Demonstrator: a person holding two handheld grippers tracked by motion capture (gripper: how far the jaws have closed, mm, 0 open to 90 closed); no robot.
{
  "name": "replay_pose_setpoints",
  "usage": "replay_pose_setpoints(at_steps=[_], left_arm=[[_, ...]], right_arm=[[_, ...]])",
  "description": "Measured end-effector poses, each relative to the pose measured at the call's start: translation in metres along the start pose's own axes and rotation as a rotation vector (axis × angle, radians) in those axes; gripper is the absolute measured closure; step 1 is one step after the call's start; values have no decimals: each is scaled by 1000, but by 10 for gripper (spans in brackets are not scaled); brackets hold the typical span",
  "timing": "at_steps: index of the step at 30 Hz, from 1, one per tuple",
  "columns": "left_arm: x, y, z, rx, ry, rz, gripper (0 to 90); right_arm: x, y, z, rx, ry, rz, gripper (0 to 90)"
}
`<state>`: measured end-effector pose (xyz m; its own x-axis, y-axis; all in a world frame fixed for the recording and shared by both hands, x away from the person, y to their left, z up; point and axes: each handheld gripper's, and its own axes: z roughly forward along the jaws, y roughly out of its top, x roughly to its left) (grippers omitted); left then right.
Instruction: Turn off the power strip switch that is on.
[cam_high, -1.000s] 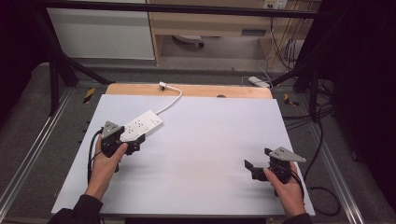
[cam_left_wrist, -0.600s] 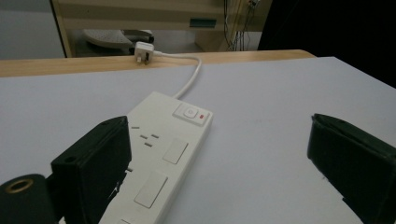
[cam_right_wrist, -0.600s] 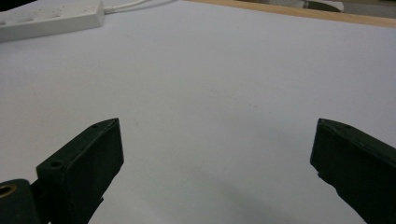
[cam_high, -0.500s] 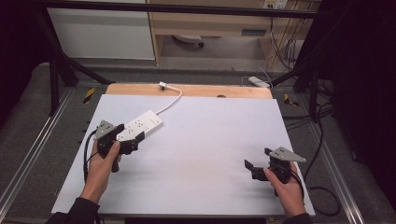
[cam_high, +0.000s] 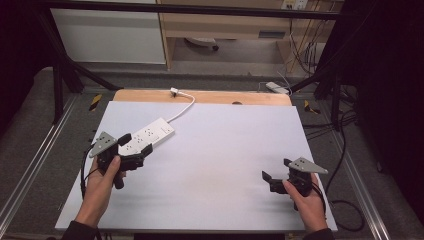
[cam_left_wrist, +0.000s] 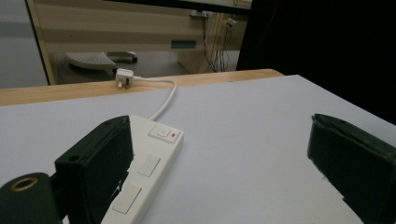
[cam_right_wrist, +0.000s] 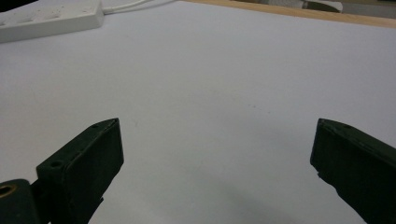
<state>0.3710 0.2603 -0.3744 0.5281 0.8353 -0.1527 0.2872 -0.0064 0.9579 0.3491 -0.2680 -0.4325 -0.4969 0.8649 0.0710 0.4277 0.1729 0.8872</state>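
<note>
- A white power strip (cam_high: 148, 137) is seen lying flat and slantwise on the pale grey table top (cam_high: 220, 150), in its left half toward the far side.
- Its white cable (cam_high: 184, 108) is run from the strip's far end up to a white plug (cam_high: 174, 91), which lies on the bare wooden band (cam_high: 250, 97) along the table's far edge.
- The left gripper (cam_high: 135, 147) is held in the person's left hand (cam_high: 100, 185) at the strip's near end, with its jaws spread wide.
- In the left gripper view the strip (cam_left_wrist: 144, 172) is seen passing under and just beside one jaw, while the other jaw stands well apart over bare table; whether the strip is touched cannot be told.
- A switch with a red mark (cam_left_wrist: 166, 133) is visible at the strip's far end in that view.
- The right gripper (cam_high: 275, 175) is held in the right hand (cam_high: 307, 205) near the table's front right corner, low over the surface, jaws spread wide and nothing between them.
- In the right gripper view, bare table is seen between the jaws, with the strip (cam_right_wrist: 51, 21) far off at the upper left.
- A broad stretch of table top between the two grippers is left open, as is the far right quarter.
- The left hand is placed near the table's left edge, the right hand close to the front and right edges.
- Beyond the edges, metal frame rails (cam_high: 35, 165) and loose cables (cam_high: 345, 210) on the floor are seen.
</note>
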Motion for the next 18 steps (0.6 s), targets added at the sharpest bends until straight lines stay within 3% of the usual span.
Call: replay_pose_setpoints(at_steps=[18], left_arm=[[2,-4,-49,-32,-5,4,67]], right_arm=[[0,0,0,0,-2,1,30]])
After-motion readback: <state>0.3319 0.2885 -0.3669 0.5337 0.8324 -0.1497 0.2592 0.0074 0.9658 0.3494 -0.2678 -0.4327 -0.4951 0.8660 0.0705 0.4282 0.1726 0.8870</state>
